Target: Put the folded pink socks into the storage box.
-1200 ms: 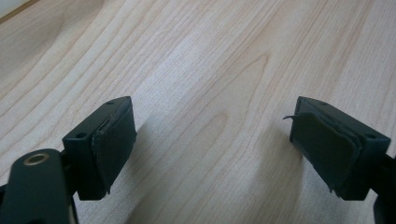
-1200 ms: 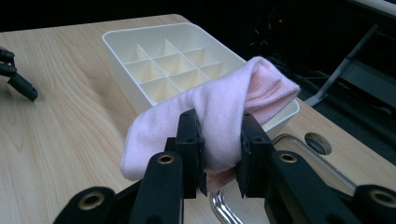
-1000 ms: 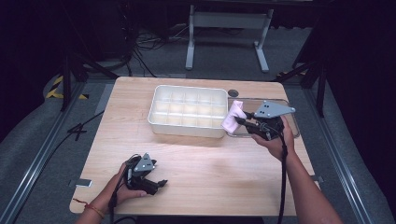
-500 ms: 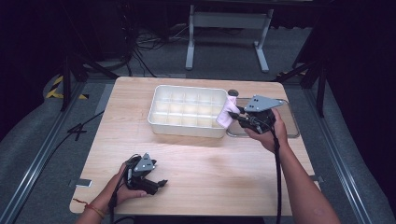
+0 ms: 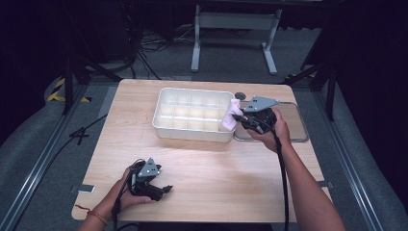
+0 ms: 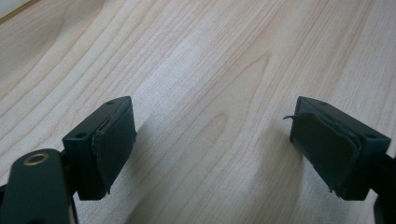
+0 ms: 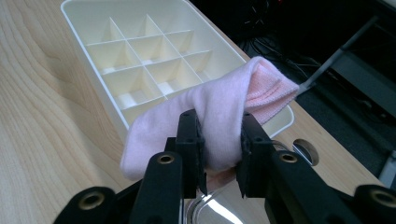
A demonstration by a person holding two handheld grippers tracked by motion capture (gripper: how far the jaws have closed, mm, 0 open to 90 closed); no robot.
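The right gripper (image 7: 219, 156) has its jaws clenched on a rolled pink sock (image 7: 219, 116), pinching it across the middle of the bundle so that one end droops toward the table and the ribbed cuff end pokes out beyond the jaws. In the high view the sock (image 5: 231, 115) hangs at the right end of the white divided organizer box (image 5: 192, 115), touching or just above its rim, with the right gripper (image 5: 243, 117) just beside the box and over the edge of a shiny metal tray (image 5: 293, 126). The sock looks light and soft: it will squash under the pads, sag on both sides of the grip and could unroll if taken by one loose end, so the hold across the thick middle of the roll seems the sound one. It is not fragile and is unlikely to slip, since knit fabric grips the pads well. The compartments (image 7: 140, 70) look narrow, so the bundle probably has to go in end first, kept compact. The left gripper (image 5: 161, 190) rests low on the wooden table (image 6: 210, 70) near the front edge, well apart from the box, its jaws spread wide with nothing between them.
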